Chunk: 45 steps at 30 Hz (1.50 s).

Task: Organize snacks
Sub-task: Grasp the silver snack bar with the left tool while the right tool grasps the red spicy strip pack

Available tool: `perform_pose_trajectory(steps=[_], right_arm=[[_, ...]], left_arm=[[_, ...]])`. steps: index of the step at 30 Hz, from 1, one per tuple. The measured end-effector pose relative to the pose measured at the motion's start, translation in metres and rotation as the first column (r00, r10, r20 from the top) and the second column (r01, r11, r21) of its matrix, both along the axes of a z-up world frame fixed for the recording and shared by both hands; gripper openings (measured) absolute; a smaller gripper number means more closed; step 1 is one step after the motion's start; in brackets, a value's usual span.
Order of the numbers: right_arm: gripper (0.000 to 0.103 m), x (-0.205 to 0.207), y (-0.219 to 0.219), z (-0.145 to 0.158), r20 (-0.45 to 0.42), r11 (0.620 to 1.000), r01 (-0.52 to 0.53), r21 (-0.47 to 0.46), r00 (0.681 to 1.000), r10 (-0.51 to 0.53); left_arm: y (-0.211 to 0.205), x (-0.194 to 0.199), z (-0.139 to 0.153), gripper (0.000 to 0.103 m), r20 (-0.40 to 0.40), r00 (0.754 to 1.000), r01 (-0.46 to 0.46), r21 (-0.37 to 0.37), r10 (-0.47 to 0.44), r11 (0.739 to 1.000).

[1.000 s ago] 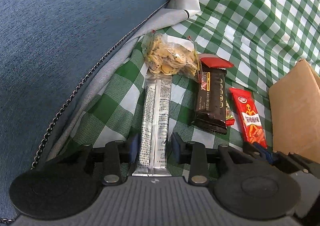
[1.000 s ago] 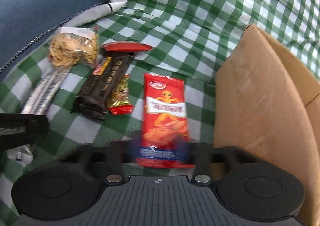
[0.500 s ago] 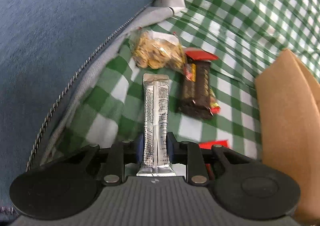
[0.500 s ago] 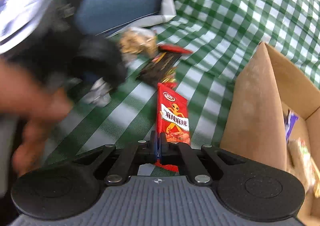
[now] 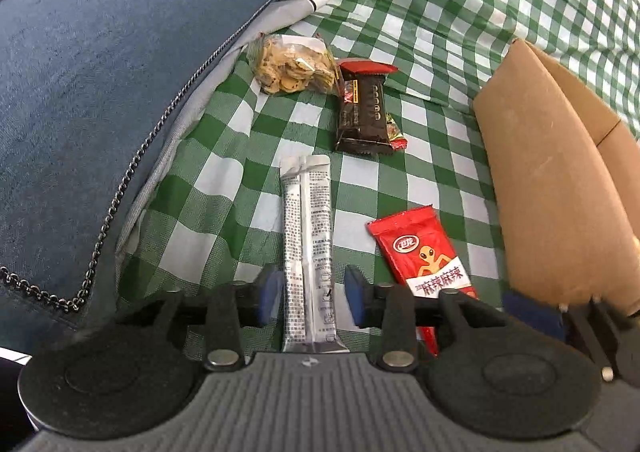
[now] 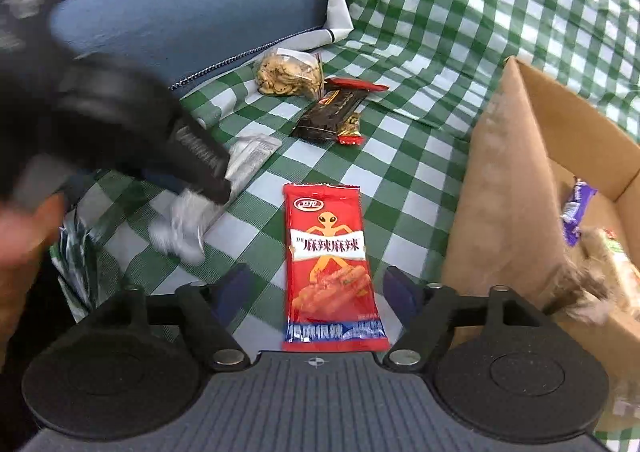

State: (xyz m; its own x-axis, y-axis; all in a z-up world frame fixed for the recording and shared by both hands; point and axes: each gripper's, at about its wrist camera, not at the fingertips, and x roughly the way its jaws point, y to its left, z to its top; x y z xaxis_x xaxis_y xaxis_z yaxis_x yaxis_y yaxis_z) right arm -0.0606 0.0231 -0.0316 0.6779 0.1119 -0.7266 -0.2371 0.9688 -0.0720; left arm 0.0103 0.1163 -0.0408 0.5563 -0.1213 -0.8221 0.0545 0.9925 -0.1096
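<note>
A silver stick packet lies on the green checked cloth between the open jaws of my left gripper; the pads stand a little off its sides. A red snack packet lies flat between the wide-open jaws of my right gripper, untouched; it also shows in the left wrist view. Farther off lie a clear bag of round biscuits, a dark brown bar and a small red-gold candy. The left gripper appears blurred in the right wrist view.
An open cardboard box stands at the right, with a purple packet and other snacks inside. A blue cushion with a zip rises at the left. The checked cloth covers the surface.
Both grippers were shut on their packets half a second ago; both have opened. The silver packet and the red packet now lie loose on the cloth, nearer the box than before.
</note>
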Motion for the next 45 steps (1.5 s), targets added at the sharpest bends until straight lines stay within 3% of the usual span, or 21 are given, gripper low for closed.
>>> perform_pose_trajectory(steps=[5, 8, 9, 10, 18, 26, 39, 45], right_arm=[[0.077, 0.012, 0.010, -0.016, -0.027, 0.994, -0.015, -0.106, 1.000, 0.012], [0.074, 0.016, 0.007, -0.019, -0.047, 0.997, -0.005, -0.079, 0.999, 0.001], [0.071, 0.017, 0.003, -0.018, -0.062, 0.999, -0.001, -0.043, 0.998, -0.002], [0.055, 0.018, -0.001, -0.018, -0.077, 1.000, 0.004, -0.001, 0.997, -0.004], [0.023, 0.002, 0.004, -0.002, -0.008, 0.999, -0.049, -0.014, 0.999, 0.049], [0.021, -0.016, 0.011, 0.010, 0.015, 0.996, -0.085, -0.041, 0.996, 0.086], [0.021, -0.023, 0.005, 0.018, 0.048, 0.998, -0.053, -0.034, 0.997, 0.055], [0.021, -0.025, 0.001, 0.024, 0.077, 0.999, -0.039, -0.023, 0.996, 0.041]], left_arm=[[-0.004, 0.001, -0.007, 0.042, 0.002, 1.000, 0.019, 0.007, -0.019, 1.000], [-0.008, 0.003, -0.011, 0.042, 0.002, 1.000, 0.027, 0.027, -0.027, 0.999], [-0.009, 0.003, -0.012, 0.042, 0.001, 1.000, 0.026, 0.034, -0.026, 0.999], [-0.009, 0.004, -0.013, 0.042, 0.002, 1.000, 0.022, 0.040, -0.022, 0.999], [-0.001, 0.006, -0.018, 0.042, 0.009, 1.000, 0.009, 0.029, -0.009, 1.000], [-0.005, 0.003, -0.020, 0.030, 0.036, 0.999, 0.012, 0.065, -0.014, 0.998], [-0.007, -0.006, -0.014, 0.025, 0.065, 0.998, 0.016, 0.079, -0.021, 0.997], [-0.008, -0.012, -0.004, 0.024, 0.113, 0.993, 0.020, 0.049, -0.025, 0.999]])
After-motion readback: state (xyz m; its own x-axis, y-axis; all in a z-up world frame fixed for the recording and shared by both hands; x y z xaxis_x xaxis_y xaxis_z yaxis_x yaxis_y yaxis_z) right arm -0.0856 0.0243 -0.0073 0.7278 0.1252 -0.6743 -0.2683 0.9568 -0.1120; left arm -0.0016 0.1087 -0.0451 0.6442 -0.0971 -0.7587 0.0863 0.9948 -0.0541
